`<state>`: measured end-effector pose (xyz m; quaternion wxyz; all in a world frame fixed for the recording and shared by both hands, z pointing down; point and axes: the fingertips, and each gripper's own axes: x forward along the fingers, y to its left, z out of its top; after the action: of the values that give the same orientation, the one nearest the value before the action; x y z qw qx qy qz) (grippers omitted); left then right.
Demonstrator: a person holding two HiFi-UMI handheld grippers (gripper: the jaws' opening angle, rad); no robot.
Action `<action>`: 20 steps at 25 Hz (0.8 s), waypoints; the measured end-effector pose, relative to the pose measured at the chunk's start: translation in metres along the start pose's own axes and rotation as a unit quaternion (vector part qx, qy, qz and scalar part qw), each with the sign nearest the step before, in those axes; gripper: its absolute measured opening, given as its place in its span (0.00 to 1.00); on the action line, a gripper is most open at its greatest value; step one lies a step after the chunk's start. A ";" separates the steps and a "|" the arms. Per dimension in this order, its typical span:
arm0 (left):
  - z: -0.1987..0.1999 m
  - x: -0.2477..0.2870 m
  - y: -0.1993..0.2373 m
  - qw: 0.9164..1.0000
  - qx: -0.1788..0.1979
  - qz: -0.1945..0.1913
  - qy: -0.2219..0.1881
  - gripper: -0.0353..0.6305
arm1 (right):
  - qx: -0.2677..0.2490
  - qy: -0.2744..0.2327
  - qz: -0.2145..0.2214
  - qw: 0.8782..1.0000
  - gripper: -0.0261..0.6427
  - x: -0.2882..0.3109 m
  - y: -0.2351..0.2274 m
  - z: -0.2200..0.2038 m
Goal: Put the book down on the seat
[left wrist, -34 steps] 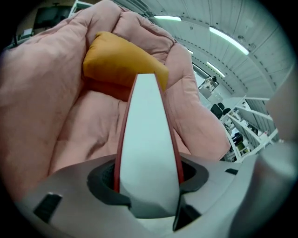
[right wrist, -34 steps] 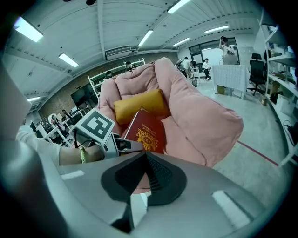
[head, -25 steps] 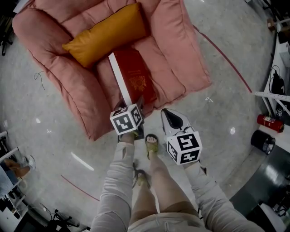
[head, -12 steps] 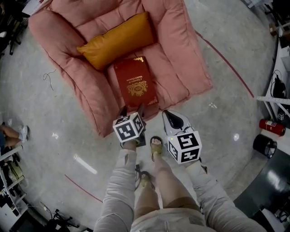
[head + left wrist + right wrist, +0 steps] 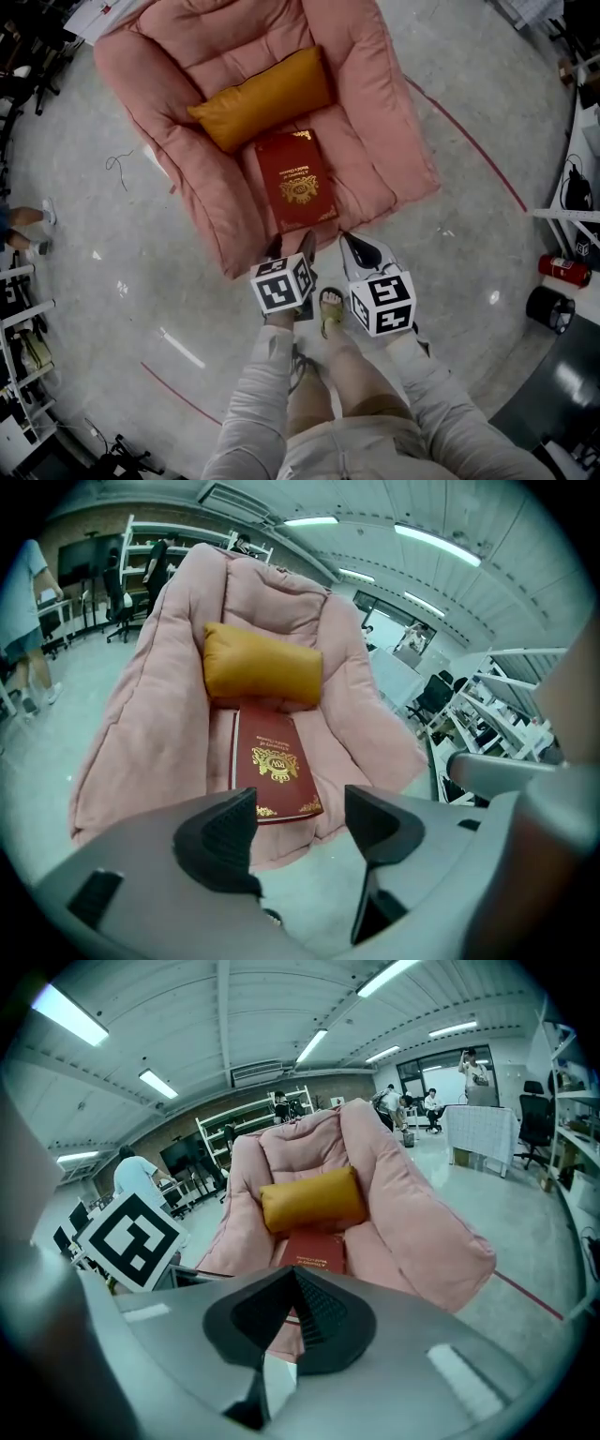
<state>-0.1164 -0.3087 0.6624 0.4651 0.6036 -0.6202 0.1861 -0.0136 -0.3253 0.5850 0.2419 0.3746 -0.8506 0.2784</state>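
Note:
A dark red book with a gold crest lies flat on the seat of the pink armchair, its top edge against an orange cushion. The left gripper view shows the book just beyond the open jaws. My left gripper hangs open and empty in front of the seat's front edge, apart from the book. My right gripper is beside it to the right, jaws shut with nothing between them. The right gripper view has the book under the cushion.
The armchair stands on a grey floor marked with a red line. A person's sandalled feet are just below the grippers. A red extinguisher and a black bin sit at the right. Another person's legs show at the left edge.
The book went from being held at its near end by my left gripper to lying flat on the seat. The left gripper has let go and pulled back toward me.

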 end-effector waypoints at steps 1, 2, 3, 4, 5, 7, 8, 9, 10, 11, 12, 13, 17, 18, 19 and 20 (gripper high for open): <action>0.002 -0.006 -0.001 1.000 0.006 0.004 -0.005 0.46 | -0.001 0.000 0.000 1.000 0.04 -0.001 0.001 0.002; 0.004 -0.013 -0.002 1.000 0.012 0.011 -0.011 0.35 | -0.002 -0.001 0.001 1.000 0.04 -0.003 0.003 0.004; 0.006 -0.019 -0.002 1.000 0.018 0.018 -0.016 0.25 | -0.004 -0.002 0.001 1.000 0.04 -0.004 0.005 0.006; 0.008 -0.025 -0.003 0.999 0.024 0.021 -0.020 0.20 | -0.006 -0.003 0.002 1.000 0.04 -0.006 0.008 0.008; 0.010 -0.032 -0.004 0.999 0.028 0.022 -0.024 0.19 | -0.008 -0.004 0.003 1.000 0.04 -0.008 0.010 0.010; 0.015 -0.045 -0.007 0.999 0.031 0.021 -0.033 0.13 | -0.012 -0.005 0.003 1.000 0.04 -0.013 0.014 0.013; 0.017 -0.052 -0.008 0.999 0.033 0.021 -0.038 0.11 | -0.013 -0.005 0.003 1.000 0.04 -0.016 0.016 0.015; 0.019 -0.058 -0.010 0.998 0.036 0.020 -0.041 0.09 | -0.013 -0.005 0.003 1.000 0.04 -0.018 0.018 0.016; 0.020 -0.064 -0.011 0.998 0.041 0.019 -0.042 0.09 | -0.014 -0.006 0.002 1.000 0.04 -0.021 0.020 0.018; 0.021 -0.069 -0.012 0.998 0.045 0.018 -0.043 0.09 | -0.015 -0.007 0.002 1.000 0.04 -0.024 0.022 0.019; 0.021 -0.074 -0.013 0.998 0.050 0.017 -0.044 0.08 | -0.016 -0.008 0.002 1.000 0.04 -0.026 0.023 0.020; 0.021 -0.079 -0.014 0.998 0.052 0.016 -0.044 0.08 | -0.019 -0.009 0.001 1.000 0.04 -0.028 0.025 0.022; 0.018 -0.097 -0.020 0.998 0.053 0.009 -0.045 0.06 | -0.028 -0.009 0.002 1.000 0.04 -0.037 0.030 0.023; 0.018 -0.102 -0.021 0.997 0.056 0.008 -0.047 0.06 | -0.028 -0.009 0.002 1.000 0.04 -0.039 0.031 0.023; 0.018 -0.108 -0.023 0.997 0.059 0.008 -0.050 0.06 | -0.029 -0.009 0.002 1.000 0.04 -0.042 0.032 0.023; 0.018 -0.113 -0.024 0.997 0.063 0.008 -0.053 0.06 | -0.032 -0.009 0.001 0.999 0.04 -0.045 0.033 0.024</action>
<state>-0.1186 -0.2629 0.5543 0.3911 0.6356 -0.6359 0.1966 -0.0169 -0.2993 0.5302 0.2455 0.3681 -0.8617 0.2483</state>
